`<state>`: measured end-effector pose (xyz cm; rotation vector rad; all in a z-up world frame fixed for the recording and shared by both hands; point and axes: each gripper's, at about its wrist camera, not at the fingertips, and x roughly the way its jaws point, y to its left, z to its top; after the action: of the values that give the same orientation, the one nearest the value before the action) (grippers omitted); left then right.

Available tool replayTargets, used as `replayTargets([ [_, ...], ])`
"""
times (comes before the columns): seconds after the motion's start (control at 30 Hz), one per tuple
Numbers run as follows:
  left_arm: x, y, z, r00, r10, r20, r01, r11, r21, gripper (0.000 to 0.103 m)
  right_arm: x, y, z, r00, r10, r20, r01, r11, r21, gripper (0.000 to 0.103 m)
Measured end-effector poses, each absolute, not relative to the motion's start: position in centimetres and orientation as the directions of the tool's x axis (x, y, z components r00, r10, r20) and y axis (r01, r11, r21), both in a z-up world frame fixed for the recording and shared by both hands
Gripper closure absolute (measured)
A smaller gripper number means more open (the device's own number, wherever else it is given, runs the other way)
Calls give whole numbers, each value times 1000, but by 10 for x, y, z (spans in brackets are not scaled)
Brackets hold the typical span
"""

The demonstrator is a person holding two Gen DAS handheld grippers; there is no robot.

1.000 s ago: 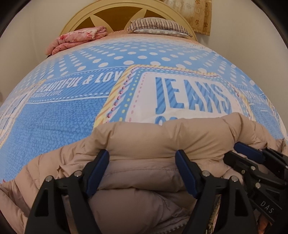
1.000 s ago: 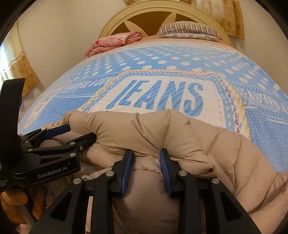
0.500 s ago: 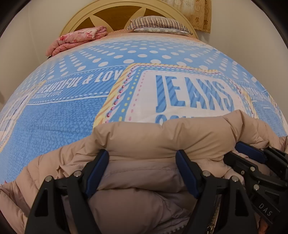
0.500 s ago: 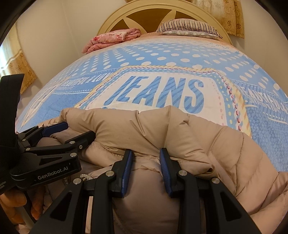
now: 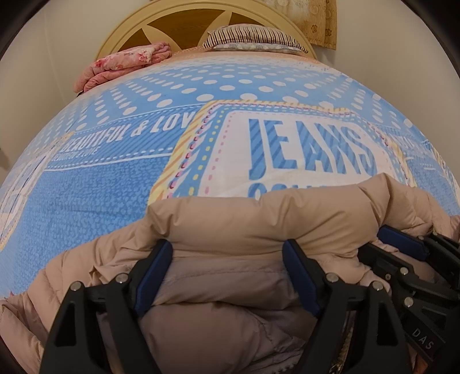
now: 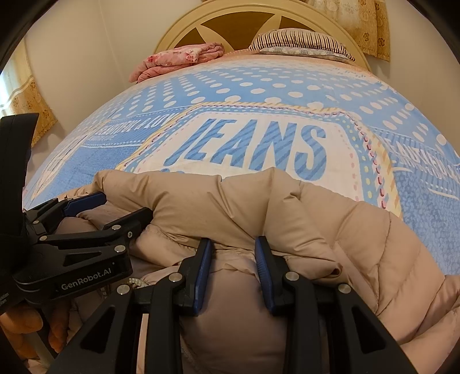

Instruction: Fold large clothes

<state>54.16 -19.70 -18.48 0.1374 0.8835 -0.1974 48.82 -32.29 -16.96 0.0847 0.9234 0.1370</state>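
Note:
A beige puffer jacket (image 5: 258,218) lies bunched at the near edge of the bed; it also fills the lower right wrist view (image 6: 359,230). My left gripper (image 5: 227,250) is wide open, its fingers straddling a thick fold of the jacket. It also shows at the left of the right wrist view (image 6: 120,205). My right gripper (image 6: 233,247) stands part closed around a narrower fold of the jacket, close to the right of the left one. It also shows at the right of the left wrist view (image 5: 382,241).
The bed has a blue dotted cover (image 5: 115,184) printed with JEANS. A folded pink blanket (image 5: 123,64) and a striped pillow (image 5: 253,36) lie by the cream headboard (image 6: 230,23). Curtains hang at the left (image 6: 23,97).
Both grippers and the jacket fold have crept slightly forward over the bed. The jaw openings look the same.

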Motion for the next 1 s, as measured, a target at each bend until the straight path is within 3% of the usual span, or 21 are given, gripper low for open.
replayTargets([
  [0.53,544,-198,-170,609,-97,-787,240,968,66,19,494,-325,-159,542,162,-824,-120,986,115,69],
  [0.6,528,-181,-140,652,-139,-745,236,971,26,19,480,-334,-135,590,136,-796,-107,990,90,60],
  [0.63,520,-175,-129,663,-159,-732,244,970,10,19,467,-340,-120,620,138,-773,-106,990,92,43],
  [0.67,506,-165,-114,675,-179,-716,254,967,-2,19,454,-347,-108,634,143,-760,-103,990,101,33],
  [0.77,450,-132,-79,721,-221,-657,280,960,-15,17,407,-368,-81,641,168,-749,-101,986,135,32],
  [0.83,405,-106,-64,743,-242,-623,289,957,-28,6,358,-385,-68,634,178,-752,-83,983,163,32],
  [1.0,286,-31,-55,793,-249,-556,290,957,-16,0,232,-415,-58,618,224,-753,-75,971,228,32],
])
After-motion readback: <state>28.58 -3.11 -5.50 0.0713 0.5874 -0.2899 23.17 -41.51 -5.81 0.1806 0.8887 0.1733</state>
